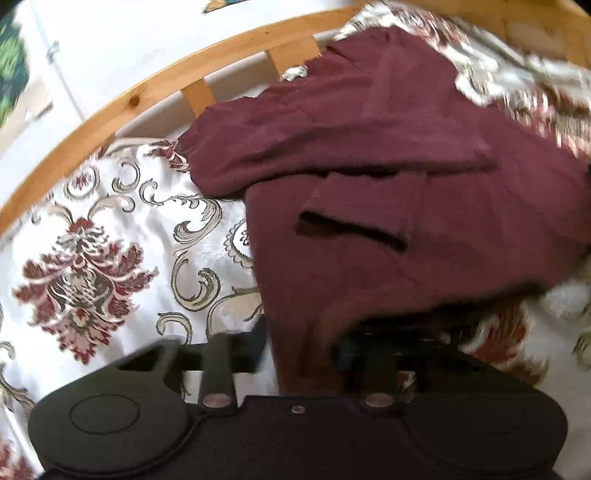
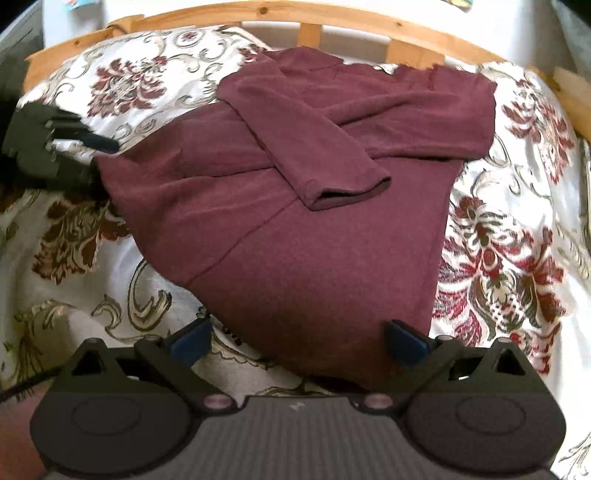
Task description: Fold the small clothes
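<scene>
Maroon sweater (image 2: 303, 206) lies on the bed's floral bedspread (image 2: 517, 229), both sleeves folded across the chest, 1 cuff (image 2: 347, 192) on top near centre. Hem end faces the right tongs (image 2: 295, 345), which are spread wide, blue pads either side of the hem edge, not gripping. Left tongs (image 2: 88, 158) sit at the sweater's left hem corner; in the left wrist view (image 1: 299, 354) cloth runs down between the fingers, but blur hides whether they pinch it, can't tell. Wooden bed rail (image 2: 332, 18) runs close behind the collar. Bare bedspread shows on both sides of the sweater.
</scene>
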Demonstrator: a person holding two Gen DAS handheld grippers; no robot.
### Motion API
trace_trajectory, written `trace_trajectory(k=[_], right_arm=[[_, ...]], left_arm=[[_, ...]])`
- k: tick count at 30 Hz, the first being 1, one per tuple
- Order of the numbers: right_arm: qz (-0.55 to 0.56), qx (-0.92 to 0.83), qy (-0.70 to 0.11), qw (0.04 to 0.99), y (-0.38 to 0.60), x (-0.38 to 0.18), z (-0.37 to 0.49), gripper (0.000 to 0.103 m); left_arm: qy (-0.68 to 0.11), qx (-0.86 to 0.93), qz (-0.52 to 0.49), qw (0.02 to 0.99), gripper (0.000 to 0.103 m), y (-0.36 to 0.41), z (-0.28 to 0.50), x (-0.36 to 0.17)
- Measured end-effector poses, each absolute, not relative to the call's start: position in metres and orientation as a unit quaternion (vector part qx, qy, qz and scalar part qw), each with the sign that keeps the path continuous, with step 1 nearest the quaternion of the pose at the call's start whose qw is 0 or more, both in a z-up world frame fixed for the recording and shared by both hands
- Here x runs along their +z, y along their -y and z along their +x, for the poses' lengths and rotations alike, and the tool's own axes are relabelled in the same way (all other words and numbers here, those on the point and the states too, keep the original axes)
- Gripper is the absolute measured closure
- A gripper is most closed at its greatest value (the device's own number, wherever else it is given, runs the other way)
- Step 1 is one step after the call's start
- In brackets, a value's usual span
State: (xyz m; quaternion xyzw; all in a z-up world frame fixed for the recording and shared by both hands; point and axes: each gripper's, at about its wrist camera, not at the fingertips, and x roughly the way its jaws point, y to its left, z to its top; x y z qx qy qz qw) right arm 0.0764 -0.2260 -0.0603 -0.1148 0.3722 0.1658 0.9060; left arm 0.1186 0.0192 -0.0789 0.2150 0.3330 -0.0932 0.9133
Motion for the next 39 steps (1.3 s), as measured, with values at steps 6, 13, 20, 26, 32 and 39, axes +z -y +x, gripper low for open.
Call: trace_trajectory(k=[6, 13, 20, 26, 32, 39], right_arm=[[-0.197, 0.179, -0.333, 0.905, 0.204, -0.060, 0.069, 0.000], [-0.292, 0.162, -0.260, 0.906, 0.170, -0.069, 0.061, 0.001], [-0.375, 0.086, -0.198, 0.902, 0.158, -0.081, 0.049, 0.034], [-0.395, 0.060, -0.214, 0.891, 0.174, -0.092, 0.032, 0.034], [-0.380, 0.053, -0.235, 0.893, 0.191, -0.089, 0.028, 0.030], [-0.351, 0.067, -0.237, 0.904, 0.212, -0.078, 0.019, 0.095]], left_arm=[[-0.313, -0.096, 0.153, 0.932, 0.096, -0.026, 0.121, -0.061], [-0.322, -0.080, 0.044, 0.942, 0.097, -0.041, 0.128, -0.037], [-0.307, -0.074, 0.012, 0.949, 0.097, -0.051, 0.120, -0.024], [-0.307, -0.071, 0.009, 0.949, 0.097, -0.052, 0.117, -0.023], [-0.299, -0.069, 0.012, 0.952, 0.097, -0.052, 0.112, -0.017], [-0.306, -0.071, 0.035, 0.949, 0.098, -0.045, 0.104, -0.019]])
